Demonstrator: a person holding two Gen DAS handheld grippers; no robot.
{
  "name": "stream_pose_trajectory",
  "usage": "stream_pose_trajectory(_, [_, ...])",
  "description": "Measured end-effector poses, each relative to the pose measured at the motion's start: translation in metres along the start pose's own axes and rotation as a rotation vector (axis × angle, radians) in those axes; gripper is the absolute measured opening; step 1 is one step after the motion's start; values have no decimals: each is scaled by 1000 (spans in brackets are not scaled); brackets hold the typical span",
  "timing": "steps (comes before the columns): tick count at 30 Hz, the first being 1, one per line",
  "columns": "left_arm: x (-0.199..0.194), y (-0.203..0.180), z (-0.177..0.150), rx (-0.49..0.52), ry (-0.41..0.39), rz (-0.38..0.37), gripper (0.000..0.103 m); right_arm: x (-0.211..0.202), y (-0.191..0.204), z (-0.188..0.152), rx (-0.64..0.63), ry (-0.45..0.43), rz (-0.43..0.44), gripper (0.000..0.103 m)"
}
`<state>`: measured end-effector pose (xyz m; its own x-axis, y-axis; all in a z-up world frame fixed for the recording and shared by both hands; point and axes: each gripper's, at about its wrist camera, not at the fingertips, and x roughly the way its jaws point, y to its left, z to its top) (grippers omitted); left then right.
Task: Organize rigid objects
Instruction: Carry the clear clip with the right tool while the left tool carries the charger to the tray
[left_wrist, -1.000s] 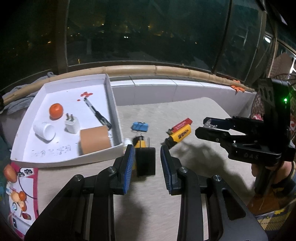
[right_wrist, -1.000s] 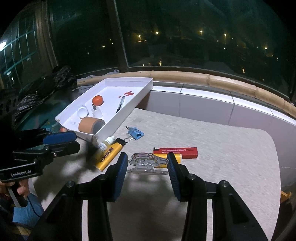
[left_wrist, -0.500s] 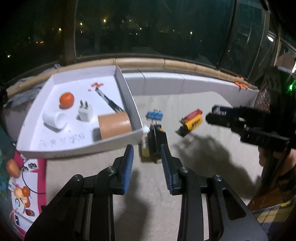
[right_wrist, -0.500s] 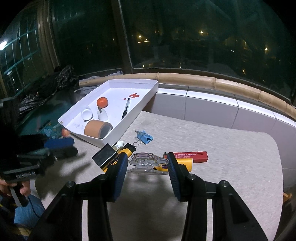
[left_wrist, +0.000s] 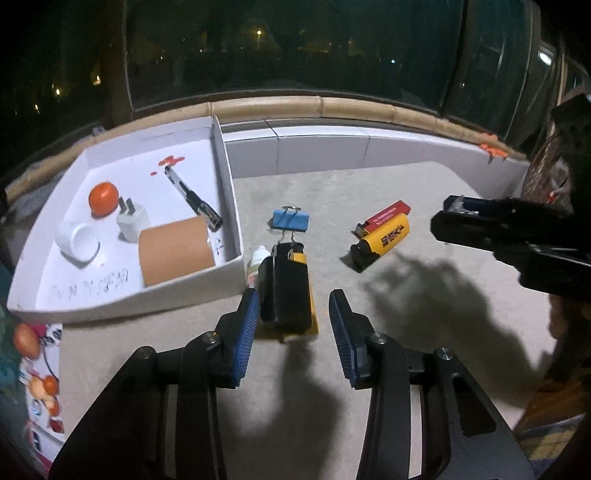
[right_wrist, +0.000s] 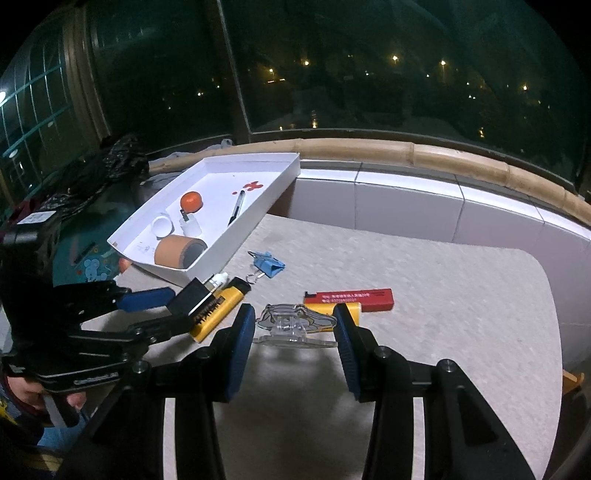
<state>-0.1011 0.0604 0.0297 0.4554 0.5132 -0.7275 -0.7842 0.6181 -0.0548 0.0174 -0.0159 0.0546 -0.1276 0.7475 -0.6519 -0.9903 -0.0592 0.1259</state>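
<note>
Left gripper (left_wrist: 291, 317) tilted down, jaws just opening, black box (left_wrist: 284, 286) between, unclamped; right gripper (right_wrist: 293, 332) holds clear clip (right_wrist: 295, 325).

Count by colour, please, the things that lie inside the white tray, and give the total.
Orange: 1, the round orange ball
White: 2, the white plastic plug adapter and the white round cap
Brown: 1, the brown cardboard roll
Black: 1, the black pen
Total: 5
</note>
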Motion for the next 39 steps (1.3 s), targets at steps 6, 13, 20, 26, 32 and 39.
stream_pose_trajectory(6, [10,-4,-2,28,10,61,31,-3,-8,-2,6,-1,10,43])
stream_pose_trajectory(13, [-11,-1,-1,5,-42,33,31,-4,-13,-1,18,-11,19,43])
stream_pose_trajectory(20, [-37,9,6,-38,-106,22,31,-3,-5,6,2,-23,30,43])
stream_pose_trajectory(26, [-50,28,10,-60,-128,55,31,3,5,16,-23,-29,39,43])
stream_pose_trajectory(32, [-58,57,25,-90,-157,86,31,8,22,39,-61,-54,60,43])
stream_pose_trajectory(39, [-53,98,43,-207,-204,101,31,29,50,70,-96,-54,96,43])
